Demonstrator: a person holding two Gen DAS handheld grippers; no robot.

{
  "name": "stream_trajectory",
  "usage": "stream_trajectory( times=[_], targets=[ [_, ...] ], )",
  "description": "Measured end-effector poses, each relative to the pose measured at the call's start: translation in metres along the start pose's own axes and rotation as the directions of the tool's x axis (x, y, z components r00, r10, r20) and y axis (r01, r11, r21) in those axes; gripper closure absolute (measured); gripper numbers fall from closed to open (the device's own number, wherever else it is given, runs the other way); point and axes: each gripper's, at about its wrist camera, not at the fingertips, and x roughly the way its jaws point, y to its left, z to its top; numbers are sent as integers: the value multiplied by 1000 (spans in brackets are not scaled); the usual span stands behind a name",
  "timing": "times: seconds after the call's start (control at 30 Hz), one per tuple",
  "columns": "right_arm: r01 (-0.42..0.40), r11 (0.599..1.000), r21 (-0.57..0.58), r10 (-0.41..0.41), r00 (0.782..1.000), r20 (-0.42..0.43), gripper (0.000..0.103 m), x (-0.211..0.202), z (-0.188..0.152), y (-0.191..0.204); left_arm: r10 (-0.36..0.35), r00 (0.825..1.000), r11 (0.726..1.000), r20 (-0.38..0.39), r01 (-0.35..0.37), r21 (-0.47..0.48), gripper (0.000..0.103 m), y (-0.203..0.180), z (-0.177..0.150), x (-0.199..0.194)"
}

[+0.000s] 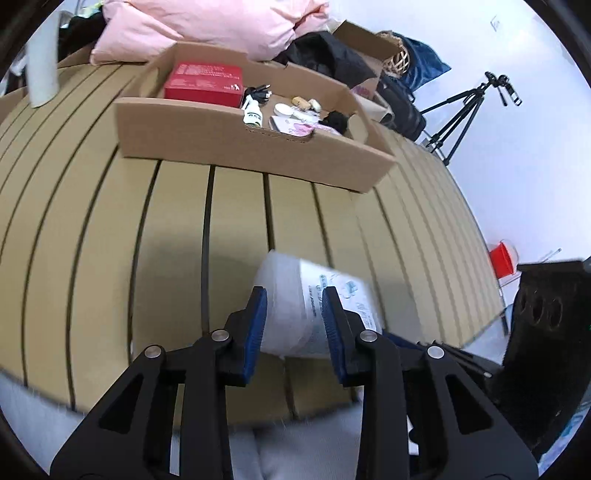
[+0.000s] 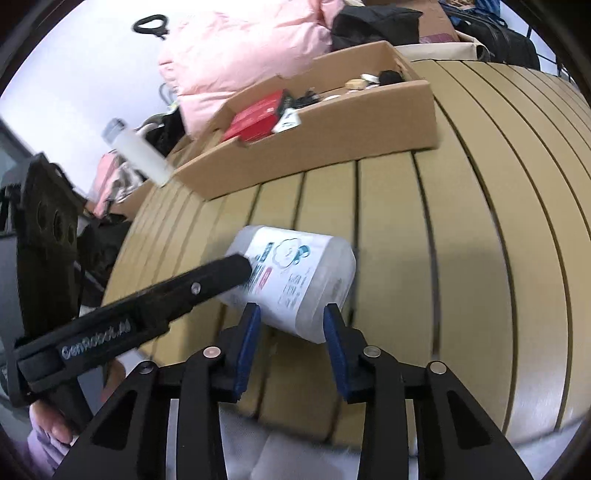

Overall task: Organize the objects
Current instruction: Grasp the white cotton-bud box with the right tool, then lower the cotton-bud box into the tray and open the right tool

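A: Translucent white plastic jug (image 2: 295, 280), lying on its side on the tan slatted table (image 2: 480, 258), a white label with blue print and a small red patch facing up. Blurred in both views, so print unreadable.

B: Held how?

A: Clamped between the blue pads of the left gripper (image 1: 294, 314), label (image 1: 343, 299) toward its right-hand finger. Seen from the right wrist view as a black finger (image 2: 207, 284) pressed against the jug's near-left end.

B: And the right gripper (image 2: 291, 332)?

A: Spread about jug-wide, pads flanking the jug's near end; contact impossible to confirm, nothing clearly gripped.

B: Containers?

A: Shallow cardboard box (image 1: 258, 147), straight ahead of the left gripper, well beyond the jug. Inside, at the left: a red carton (image 1: 205, 85). Right of it: a tangle of black cables (image 1: 258, 92), a small white bottle (image 1: 252, 112) with dark print, a round white lid-like piece (image 1: 283, 109), a pink-and-white packet (image 1: 295, 127), some small beige bits, and something black and fuzzy (image 1: 338, 120) near the right end.

B: Around the box?

A: Pink padded bedding (image 1: 207, 26) heaped behind it, dark clothing (image 1: 328, 55) beside that. A pale upright cylinder (image 1: 42, 66) far left on the table. Black tripod (image 1: 465, 110) off to the right against the white wall.
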Motion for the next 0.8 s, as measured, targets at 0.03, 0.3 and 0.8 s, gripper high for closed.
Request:
stream_trajectory(
  times=[0.03,0.3,0.8],
  targets=[
    [2,1000,-9,-2,1000,2,67,-12,-9,6,-9,1000,1000,14,9,4,79,-6,-8,-15],
    [-3,999,-50,7,996,88,67,-77,-33,22,-55,994,997,98,50,55,79,-34,-23,-60],
    [80,990,-119,-55,978,199,68,-80,116,22,-88,981,984,176,58,167,79,-61,136,-38]
  ],
)
